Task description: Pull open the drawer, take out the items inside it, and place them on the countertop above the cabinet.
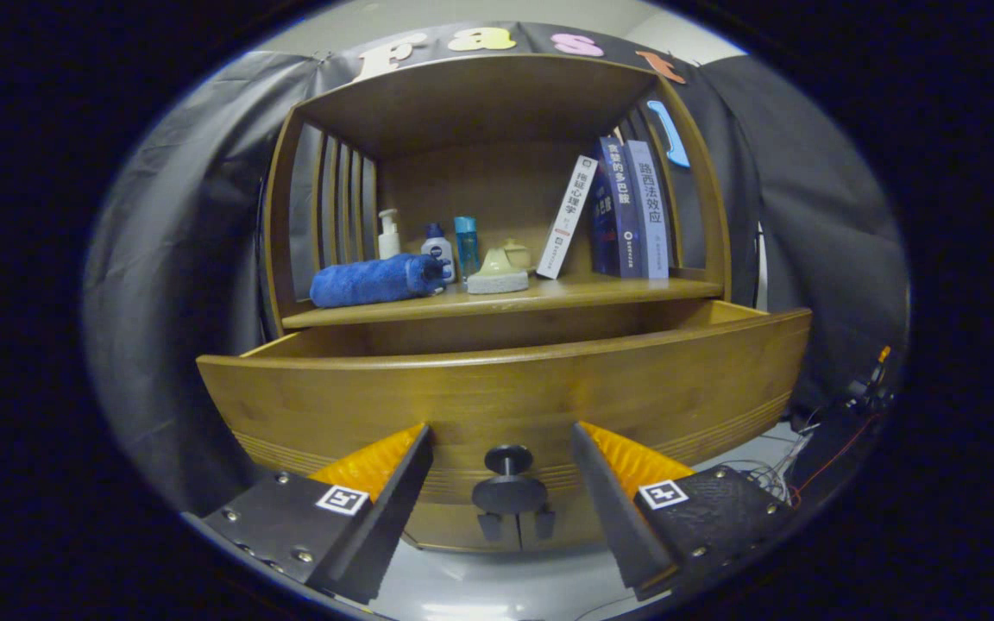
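Two fingers of the gripper (pixel 504 444) stand spread either side of the knob (pixel 509 483), touching nothing, with the drawer (pixel 506 392) already pulled out below the countertop (pixel 549 297). Its contents are hidden behind the front panel, so rise over the rim before reaching in.

A wooden countertop (pixel 549 297) sits above the pulled-out drawer (pixel 506 392), inside an open cabinet with slatted sides. On it, from left to right: a rolled blue towel (pixel 372 281) lying on its side, a white pump bottle (pixel 388 234) behind it, a small white bottle with a blue cap (pixel 437 250), a clear blue bottle (pixel 466 245), a pale green sponge (pixel 498 274), and a white book (pixel 566 216) leaning against two upright dark blue books (pixel 632 210).
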Demonstrator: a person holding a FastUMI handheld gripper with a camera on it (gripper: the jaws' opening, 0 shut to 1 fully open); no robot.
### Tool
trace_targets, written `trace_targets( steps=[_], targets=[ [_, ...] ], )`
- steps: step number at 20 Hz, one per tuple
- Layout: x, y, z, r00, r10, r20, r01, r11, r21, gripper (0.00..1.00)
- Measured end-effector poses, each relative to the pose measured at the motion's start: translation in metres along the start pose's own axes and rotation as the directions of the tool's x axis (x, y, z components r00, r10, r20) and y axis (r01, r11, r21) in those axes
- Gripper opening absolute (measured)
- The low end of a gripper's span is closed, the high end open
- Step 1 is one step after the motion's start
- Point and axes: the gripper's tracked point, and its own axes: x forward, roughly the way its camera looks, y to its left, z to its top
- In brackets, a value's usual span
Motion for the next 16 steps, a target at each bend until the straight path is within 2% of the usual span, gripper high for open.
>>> trace_targets(
  steps=[2, 16],
  targets=[
    [-0.001, 0.000, -0.002, 1.000, -0.003, 0.001, 0.003, 1.000, -0.023, 0.98],
    [0.009, 0.004, 0.001, 1.000, -0.010, -0.013, 0.010, 1.000, 0.018, 0.99]
  ],
)
